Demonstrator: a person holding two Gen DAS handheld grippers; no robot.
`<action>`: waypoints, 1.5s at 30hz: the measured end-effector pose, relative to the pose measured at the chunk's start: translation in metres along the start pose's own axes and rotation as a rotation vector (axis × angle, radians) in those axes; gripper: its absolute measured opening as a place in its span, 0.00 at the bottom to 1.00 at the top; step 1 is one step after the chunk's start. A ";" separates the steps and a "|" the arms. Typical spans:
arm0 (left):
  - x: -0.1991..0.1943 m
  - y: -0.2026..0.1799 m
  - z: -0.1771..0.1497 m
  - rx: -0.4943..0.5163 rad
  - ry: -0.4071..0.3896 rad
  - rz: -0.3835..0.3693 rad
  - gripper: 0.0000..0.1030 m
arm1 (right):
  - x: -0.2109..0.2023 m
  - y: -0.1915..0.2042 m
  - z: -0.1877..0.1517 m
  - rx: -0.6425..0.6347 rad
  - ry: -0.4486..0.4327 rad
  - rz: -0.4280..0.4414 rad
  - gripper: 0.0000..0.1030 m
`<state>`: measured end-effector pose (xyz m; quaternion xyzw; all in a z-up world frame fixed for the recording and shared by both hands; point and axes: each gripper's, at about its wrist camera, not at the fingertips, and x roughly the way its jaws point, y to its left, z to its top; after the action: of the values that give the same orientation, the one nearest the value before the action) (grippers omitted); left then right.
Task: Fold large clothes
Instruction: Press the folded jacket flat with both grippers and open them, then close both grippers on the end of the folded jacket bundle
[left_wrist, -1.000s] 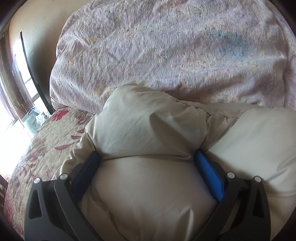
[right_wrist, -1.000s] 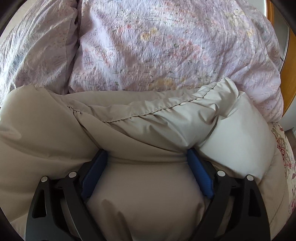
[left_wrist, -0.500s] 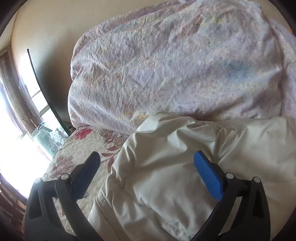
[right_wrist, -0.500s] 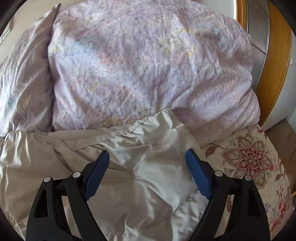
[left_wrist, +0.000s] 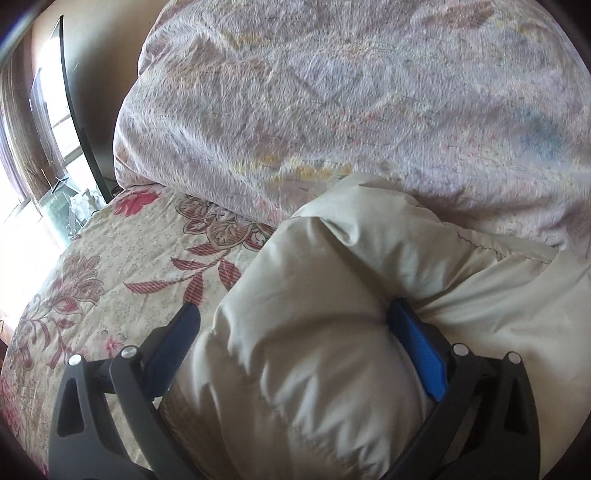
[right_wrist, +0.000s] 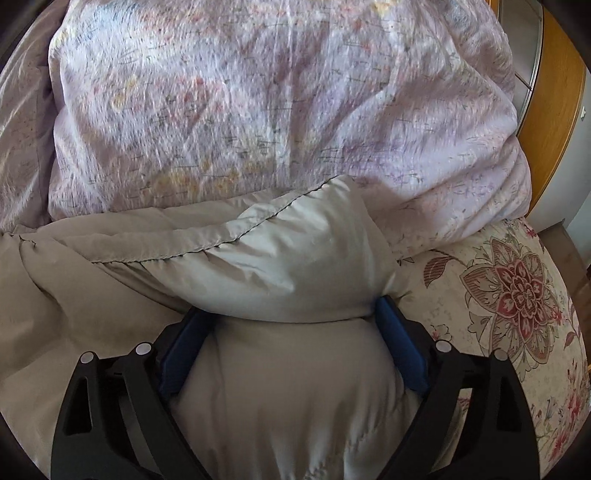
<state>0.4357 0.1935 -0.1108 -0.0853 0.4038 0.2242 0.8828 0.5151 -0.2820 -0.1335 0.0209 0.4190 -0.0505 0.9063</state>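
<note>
A puffy beige padded garment (left_wrist: 332, 332) lies on the bed, bunched into thick folds. In the left wrist view my left gripper (left_wrist: 291, 317) is wide open, and the garment's left end bulges between its blue fingers (left_wrist: 417, 347). In the right wrist view the garment (right_wrist: 295, 258) shows a stitched seam, and its right end fills the space between the wide-open jaws of my right gripper (right_wrist: 291, 314). The fabric presses against both blue pads. Neither gripper pinches it.
A big crumpled lilac floral duvet (left_wrist: 351, 103) is piled right behind the garment and also shows in the right wrist view (right_wrist: 277, 103). The floral bedspread (left_wrist: 122, 273) lies bare at left and at right (right_wrist: 509, 295). A window (left_wrist: 33, 147) stands far left, a wooden wardrobe (right_wrist: 554, 122) far right.
Half a second ago both grippers were raised above the garment with jaws open. Now both have come back down and forward into the garment, which bulges between the fingers again.
</note>
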 end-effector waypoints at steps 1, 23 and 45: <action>0.001 -0.002 0.000 0.005 0.003 0.009 0.98 | 0.003 0.001 0.000 -0.003 0.006 -0.006 0.90; -0.026 0.026 -0.012 -0.040 0.017 -0.010 0.98 | -0.017 -0.037 -0.008 0.131 -0.051 0.066 0.92; -0.103 0.098 -0.124 -0.369 0.209 -0.403 0.90 | -0.112 -0.126 -0.139 0.660 0.197 0.536 0.76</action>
<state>0.2470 0.2053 -0.1125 -0.3458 0.4197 0.1039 0.8327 0.3236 -0.3878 -0.1376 0.4223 0.4447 0.0575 0.7878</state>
